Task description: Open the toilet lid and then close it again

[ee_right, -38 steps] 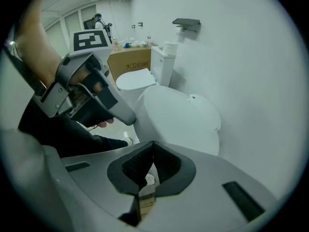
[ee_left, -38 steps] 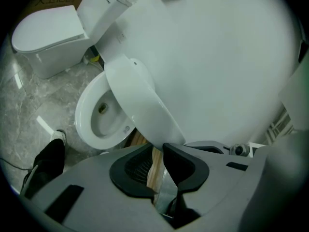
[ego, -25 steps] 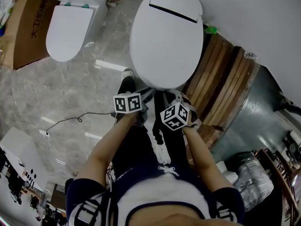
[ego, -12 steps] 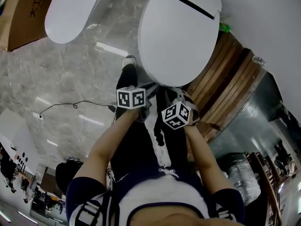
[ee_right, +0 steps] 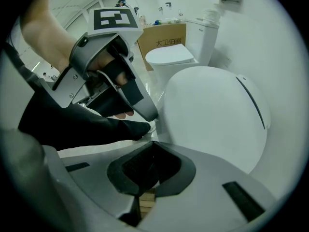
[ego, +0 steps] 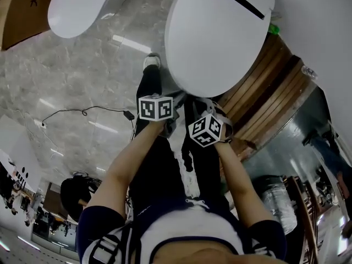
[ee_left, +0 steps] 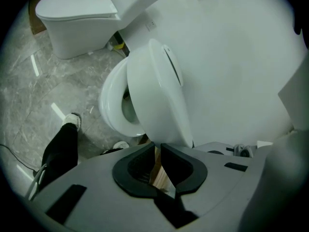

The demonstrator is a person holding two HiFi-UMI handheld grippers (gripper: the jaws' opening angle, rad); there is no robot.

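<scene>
The white toilet lid (ego: 220, 37) fills the top of the head view. In the left gripper view the lid (ee_left: 159, 95) stands part raised, and the seat and bowl (ee_left: 113, 105) show beneath it. My left gripper (ee_left: 159, 150) is at the lid's front edge. Its jaws have just been closing to a narrow gap, and only wood slats show through that gap. My right gripper (ee_right: 152, 143) is shut on nothing, just left of the lid (ee_right: 212, 115). Both marker cubes (ego: 155, 108) (ego: 206, 130) sit side by side below the lid's front rim.
A second toilet (ego: 82, 4) stands at the upper left beside a cardboard box (ego: 16, 10). A wooden slat platform (ego: 264, 92) runs along the right of the toilet. The person's black trouser leg and white shoe (ego: 151, 62) are by the bowl. A cable (ego: 82, 111) lies on the marble floor.
The toilet lid now looks larger and sits higher and further right in the head view. Both grippers keep their place at its front rim, close together.
</scene>
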